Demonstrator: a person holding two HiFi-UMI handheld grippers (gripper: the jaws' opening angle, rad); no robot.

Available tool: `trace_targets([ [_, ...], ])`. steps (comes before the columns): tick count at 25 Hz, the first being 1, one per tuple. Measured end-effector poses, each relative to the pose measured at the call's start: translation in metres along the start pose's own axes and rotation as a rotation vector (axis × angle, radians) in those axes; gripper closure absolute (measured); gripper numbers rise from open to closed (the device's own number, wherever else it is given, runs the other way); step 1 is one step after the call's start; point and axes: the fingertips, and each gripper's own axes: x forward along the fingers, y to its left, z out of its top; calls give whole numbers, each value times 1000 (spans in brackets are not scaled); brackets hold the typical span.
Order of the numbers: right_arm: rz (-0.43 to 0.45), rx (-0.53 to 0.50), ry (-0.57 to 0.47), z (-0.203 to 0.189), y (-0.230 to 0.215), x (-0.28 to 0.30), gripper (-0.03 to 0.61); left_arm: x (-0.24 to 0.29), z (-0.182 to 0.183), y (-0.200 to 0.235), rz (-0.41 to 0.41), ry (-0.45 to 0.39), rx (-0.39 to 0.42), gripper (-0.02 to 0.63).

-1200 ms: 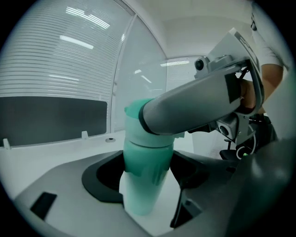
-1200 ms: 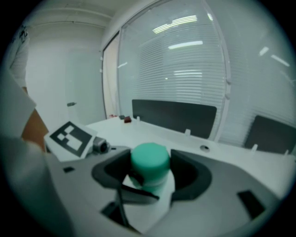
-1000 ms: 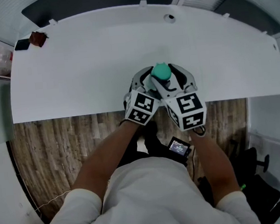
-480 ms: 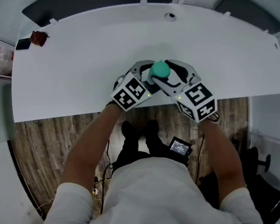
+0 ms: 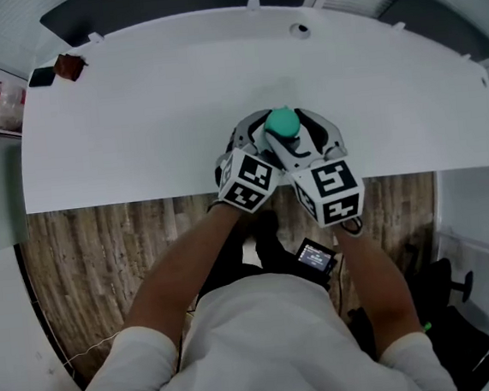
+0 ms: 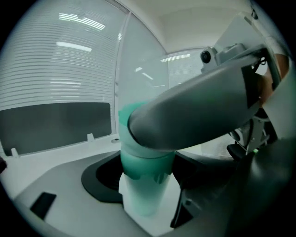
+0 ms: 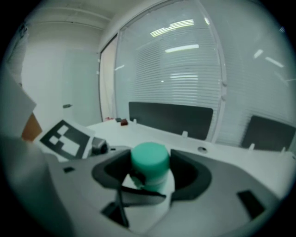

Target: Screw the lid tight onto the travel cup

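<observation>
A white travel cup with a teal lid stands upright on the white table, close to its front edge. My left gripper comes in from the lower left, and its dark pads close round the white body below the lid. My right gripper reaches in from the lower right and grips the teal lid between its curved pads. In the left gripper view one grey finger of the right gripper crosses over the lid and hides its top.
A small reddish-brown object and a flat black item lie at the table's far left corner. A round cable hole sits near the back edge. Wooden floor lies below the front edge.
Half a second ago the two marker cubes were swung apart, left and right. Now both have swung back close together, as they were one second ago. The cup has stayed in place.
</observation>
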Motion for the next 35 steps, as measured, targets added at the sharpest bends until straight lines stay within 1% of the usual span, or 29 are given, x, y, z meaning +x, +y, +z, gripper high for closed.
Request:
trace_targets([
  [3,-34,22,-7,1,-2,0,296,1,1,2,68,-16,-32,288],
  [5,-27,31,-9,1,-2,0,296,1,2,2,81,-22,-36,288],
  [6,-17,31,-10,1,-2,-1,296,1,2,2,70,-23,-35,288],
  [8,9,25,-14,1,0,-1,296,-1,2,0,2,-21,-21,287],
  [10,48,7,-12,1,1,-1,296,-6,2,-3,-107,-13,8,287],
  [12,109,-22,-7,2,3,1,296,-8,1,-4,-218,7,55,287],
  [14,182,-49,-1,3,6,1,295,-7,1,-7,-310,40,113,287],
  [16,241,-57,5,3,7,1,296,-5,2,-11,-375,69,144,287],
  [17,258,-55,7,3,6,1,295,-4,2,-12,-391,76,146,287],
  [18,263,-52,7,3,6,1,296,-4,2,-12,-392,77,142,287],
  [20,235,-63,4,3,7,1,295,-4,3,-10,-356,58,122,287],
  [24,126,-77,-11,3,8,2,296,-3,5,-5,-225,12,73,287],
  [27,54,-48,-12,2,7,2,296,-3,4,0,-127,-1,39,287],
  [29,10,-23,-11,2,6,3,296,0,2,2,-76,-11,22,287],
  [32,-32,11,-15,2,3,2,296,2,2,2,-35,-28,10,288],
  [34,-34,14,-15,2,3,2,296,0,3,3,-34,-30,9,287],
  [35,-26,11,-15,2,4,2,296,0,3,2,-48,-28,11,287],
])
